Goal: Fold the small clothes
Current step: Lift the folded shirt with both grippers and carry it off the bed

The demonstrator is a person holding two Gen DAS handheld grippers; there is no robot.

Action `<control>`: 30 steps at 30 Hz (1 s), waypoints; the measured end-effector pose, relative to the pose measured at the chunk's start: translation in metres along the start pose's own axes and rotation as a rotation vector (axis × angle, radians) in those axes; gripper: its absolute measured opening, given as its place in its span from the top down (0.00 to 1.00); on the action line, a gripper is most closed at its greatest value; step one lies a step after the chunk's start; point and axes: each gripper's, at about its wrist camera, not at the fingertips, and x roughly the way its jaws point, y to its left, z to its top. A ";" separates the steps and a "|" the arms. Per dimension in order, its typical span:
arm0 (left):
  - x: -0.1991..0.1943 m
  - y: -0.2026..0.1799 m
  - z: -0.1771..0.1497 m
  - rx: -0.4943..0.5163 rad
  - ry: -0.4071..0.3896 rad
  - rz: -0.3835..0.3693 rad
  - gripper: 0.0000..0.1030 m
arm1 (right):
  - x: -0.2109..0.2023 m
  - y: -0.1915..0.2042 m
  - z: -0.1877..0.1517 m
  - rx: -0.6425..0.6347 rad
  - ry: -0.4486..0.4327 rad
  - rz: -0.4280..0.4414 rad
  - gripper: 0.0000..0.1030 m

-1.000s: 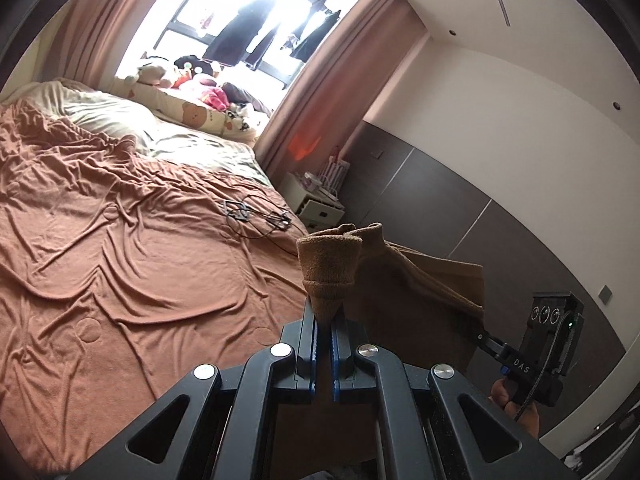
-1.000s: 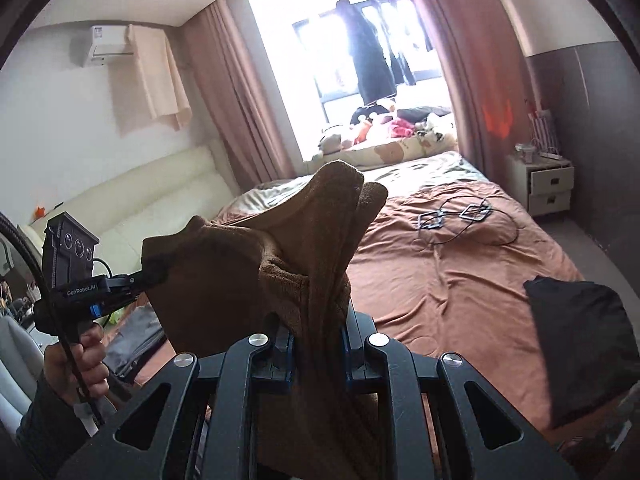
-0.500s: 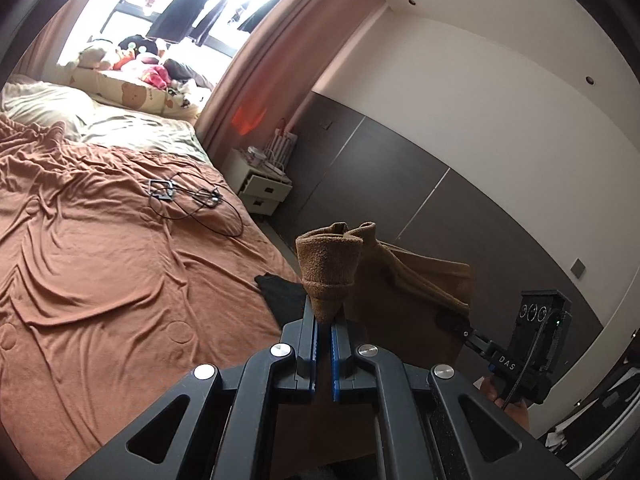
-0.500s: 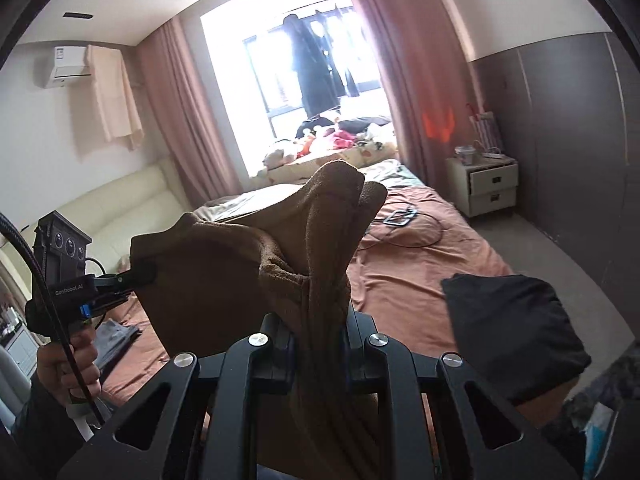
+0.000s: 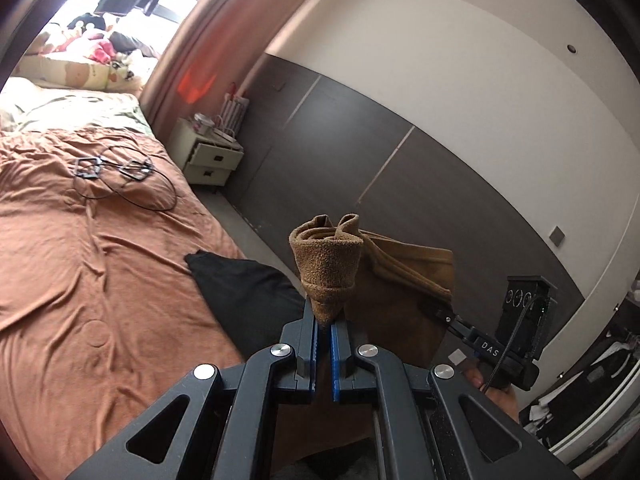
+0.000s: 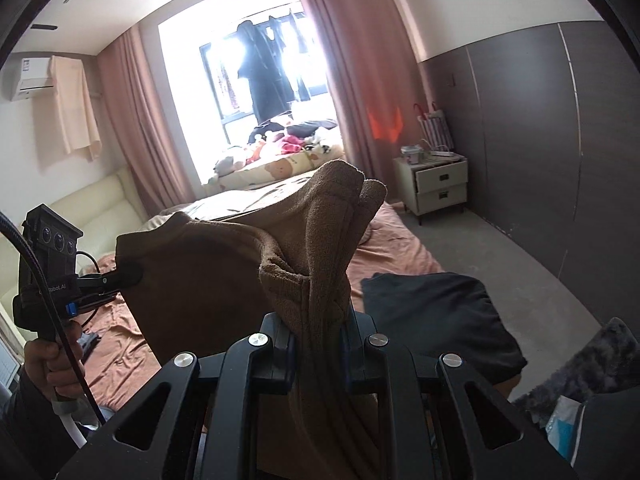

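A brown knit garment [image 5: 400, 276] hangs in the air, stretched between both grippers above the bed's edge. My left gripper [image 5: 324, 320] is shut on one bunched corner of it. Off to its right, the right gripper [image 5: 430, 308] pinches the other corner, with a hand behind it. In the right wrist view my right gripper [image 6: 320, 320] is shut on a thick fold of the brown garment [image 6: 200, 280]. The left gripper [image 6: 128, 272] clamps the far corner at the left. The cloth hides the fingertips of each gripper in its own view.
A folded black garment [image 5: 248, 292] [image 6: 432, 320] lies on the rust-brown bedsheet [image 5: 80, 280] near the bed's edge. Black cables [image 5: 116, 172] lie farther up the bed. A white nightstand [image 6: 436, 184] stands by the dark panelled wall. A grey fuzzy item [image 6: 592, 364] sits low right.
Both views have swung rightward across the bed, bringing the black garment and wall into the left wrist view. The brown garment stays gripped by both grippers.
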 end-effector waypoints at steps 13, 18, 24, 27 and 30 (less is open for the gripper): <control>0.101 -0.024 0.021 0.047 0.091 -0.147 0.96 | -0.012 0.008 0.016 -0.016 -0.044 -0.135 0.87; 0.130 -0.020 0.024 0.047 0.113 -0.181 0.96 | -0.007 0.013 0.020 -0.018 -0.056 -0.172 0.87; 0.160 -0.004 0.027 0.020 0.145 -0.188 0.96 | 0.020 0.022 0.015 0.019 -0.043 -0.193 0.87; 0.175 0.007 0.030 0.016 0.164 -0.172 0.96 | 0.037 0.029 0.010 0.039 -0.024 -0.198 0.87; 0.191 0.024 0.034 -0.006 0.176 -0.165 0.96 | 0.059 0.039 0.007 0.047 -0.006 -0.205 0.87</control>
